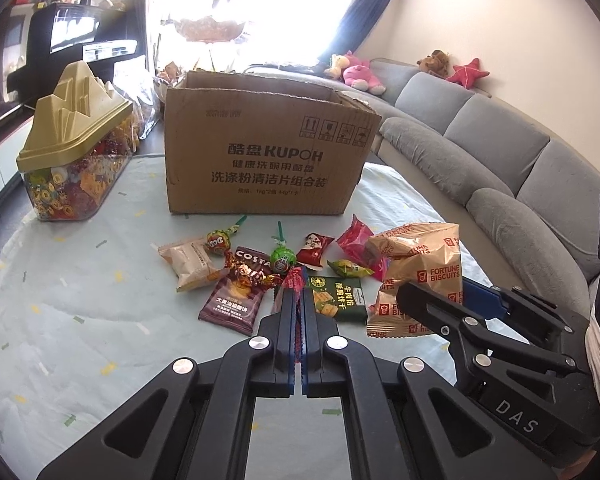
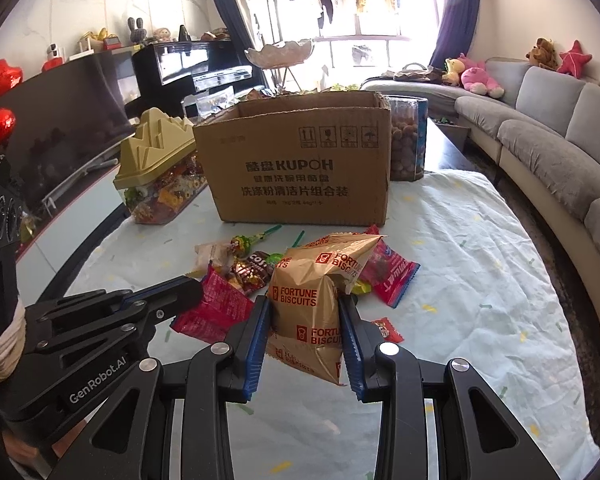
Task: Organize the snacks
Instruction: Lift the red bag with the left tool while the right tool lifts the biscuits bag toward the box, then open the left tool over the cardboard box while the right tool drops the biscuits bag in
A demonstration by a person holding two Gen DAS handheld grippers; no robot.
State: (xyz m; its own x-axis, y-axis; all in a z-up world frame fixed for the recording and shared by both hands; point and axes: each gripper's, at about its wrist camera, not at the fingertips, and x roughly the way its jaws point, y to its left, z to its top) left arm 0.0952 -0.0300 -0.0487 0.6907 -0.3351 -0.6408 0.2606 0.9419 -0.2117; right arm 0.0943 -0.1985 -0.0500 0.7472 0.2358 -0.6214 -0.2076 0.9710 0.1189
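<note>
Tan foil printed "FORTUNE BISCUITS" in red fills the right gripper, whose blue-padded fingers are clamped on either side of the biscuit bag, holding it upright above the surface. To that gripper's left, the left gripper has its fingers pressed together on a thin red packet, which hangs crumpled from the tips; its body carries the lettering "GenRobot.AI", and the right one reads "DAS" in the left wrist view. Just ahead of the left gripper lies the loose pile: a brown "COSTA" packet, a dark green biscuit pack with Chinese writing, a pale wrapped cake, two lollipops with green sticks, and small red and yellow-green wrapped sweets. Straight beyond the pile stands the open cardboard box, marked "KUPOH" with Chinese text and handling symbols, its top flaps up. Ahead and to the left of the box sits a clear candy jar with a gold peaked lid; ahead and to the right, a clear tub of brown balls touches the box's side. To the right of the right gripper, the pale cloth stretches bare toward the surface's edge, with a grey sofa past it.
</note>
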